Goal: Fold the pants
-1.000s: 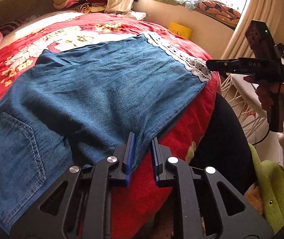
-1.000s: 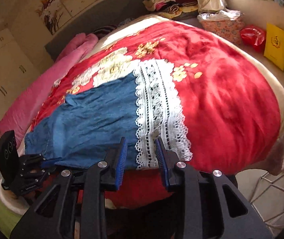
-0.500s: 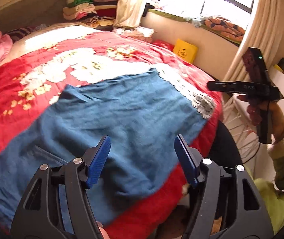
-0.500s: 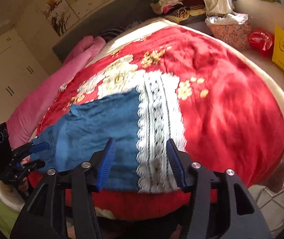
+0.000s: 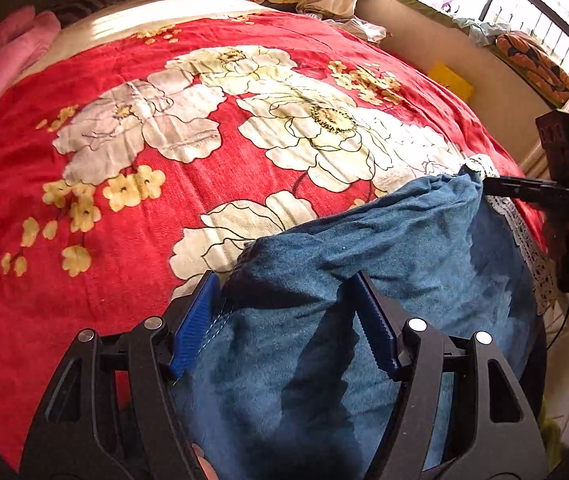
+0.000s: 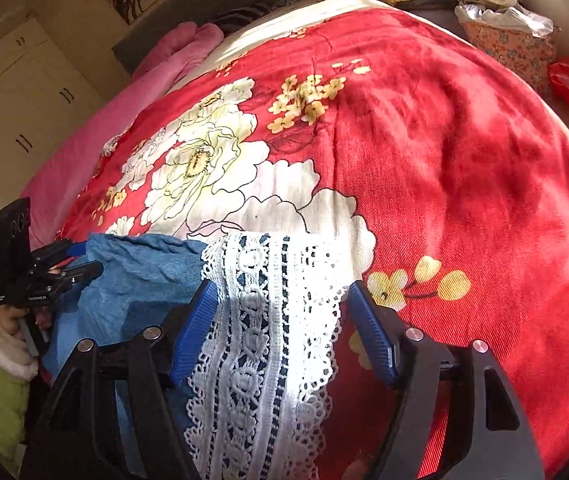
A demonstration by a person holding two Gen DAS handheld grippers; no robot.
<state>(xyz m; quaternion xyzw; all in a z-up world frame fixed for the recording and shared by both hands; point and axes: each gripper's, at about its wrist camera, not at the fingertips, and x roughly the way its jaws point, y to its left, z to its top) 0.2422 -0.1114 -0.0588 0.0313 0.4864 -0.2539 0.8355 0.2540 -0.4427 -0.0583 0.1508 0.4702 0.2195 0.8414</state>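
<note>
Two black hand-held grippers with blue ribbed pads reach low over one pair of blue denim pants with a white lace hem, lying on a red floral bedspread. Left gripper stands wide over bunched denim; right gripper stands wide astride the lace. Whether either pad touches cloth is unclear. Pants' near part is cut off.
</note>
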